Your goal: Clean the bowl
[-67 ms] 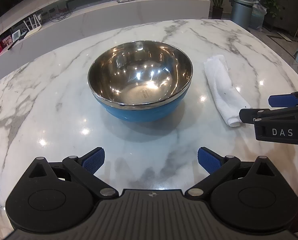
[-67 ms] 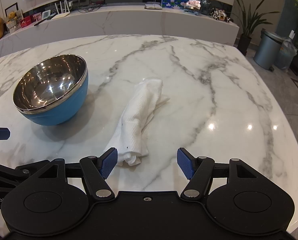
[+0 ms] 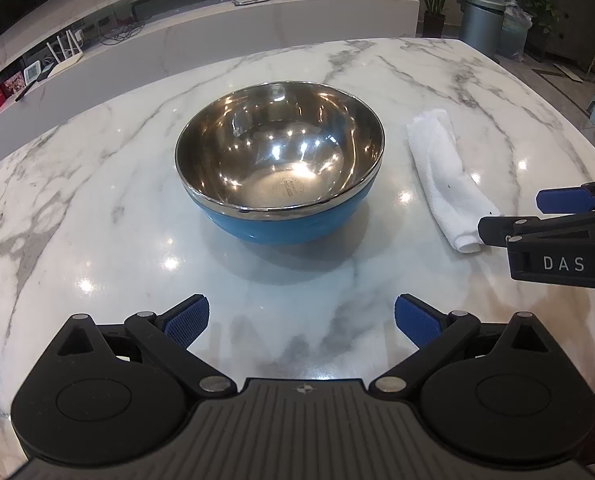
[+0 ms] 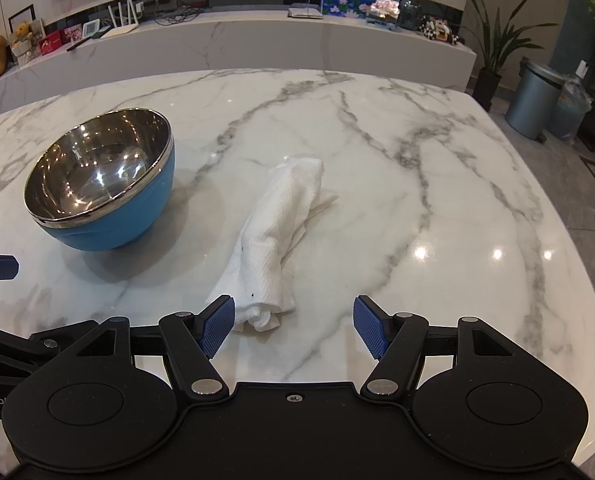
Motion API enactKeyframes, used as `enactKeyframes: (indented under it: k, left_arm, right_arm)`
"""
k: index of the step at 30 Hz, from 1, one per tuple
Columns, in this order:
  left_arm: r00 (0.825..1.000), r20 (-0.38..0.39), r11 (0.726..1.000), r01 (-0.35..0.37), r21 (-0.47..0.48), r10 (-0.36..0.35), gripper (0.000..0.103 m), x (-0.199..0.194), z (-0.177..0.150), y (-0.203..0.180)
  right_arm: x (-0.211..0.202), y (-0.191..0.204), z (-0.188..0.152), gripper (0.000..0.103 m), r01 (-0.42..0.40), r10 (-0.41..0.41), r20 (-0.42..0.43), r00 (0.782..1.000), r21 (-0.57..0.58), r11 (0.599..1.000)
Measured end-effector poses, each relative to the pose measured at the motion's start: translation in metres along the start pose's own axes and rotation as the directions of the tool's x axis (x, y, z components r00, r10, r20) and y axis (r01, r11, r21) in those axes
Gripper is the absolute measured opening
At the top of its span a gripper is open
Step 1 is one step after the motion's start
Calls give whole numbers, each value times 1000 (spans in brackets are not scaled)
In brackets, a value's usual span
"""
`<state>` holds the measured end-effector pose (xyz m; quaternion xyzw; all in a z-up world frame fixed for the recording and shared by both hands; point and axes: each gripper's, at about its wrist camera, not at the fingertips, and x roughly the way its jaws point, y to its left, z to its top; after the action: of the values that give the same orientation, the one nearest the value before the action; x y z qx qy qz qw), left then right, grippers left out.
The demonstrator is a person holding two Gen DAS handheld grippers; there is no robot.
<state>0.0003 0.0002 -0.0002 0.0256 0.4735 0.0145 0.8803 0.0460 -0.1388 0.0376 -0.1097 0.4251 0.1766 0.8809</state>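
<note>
Left gripper (image 3: pixel 301 320) & right gripper (image 4: pixel 293 322) both spread, holding nothing; bowl (image 3: pixel 280 164) w/ nothing inside; cloth (image 4: pixel 275 240) beside.

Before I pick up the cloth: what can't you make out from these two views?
- Stamp in the bowl bottom, left wrist view: too small to read.
- Dark speck on the white cloth, right wrist view: too small to tell stain from thread.
- Right gripper, left wrist view: cut off by the frame's right edge.
- Left gripper, right wrist view: only one blue finger shows at the left edge.
- Bowl's underside: hidden in both views.
</note>
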Motion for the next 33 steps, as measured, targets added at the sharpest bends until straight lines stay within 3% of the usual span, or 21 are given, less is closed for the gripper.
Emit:
enactKeyframes:
  k: [33]
  left_arm:
    - [1000,-6,999,10,-32,-10,95,-2,-9,11]
  right_arm:
    - [-3,-1,2,64,-12,12,14,1000,17,1000]
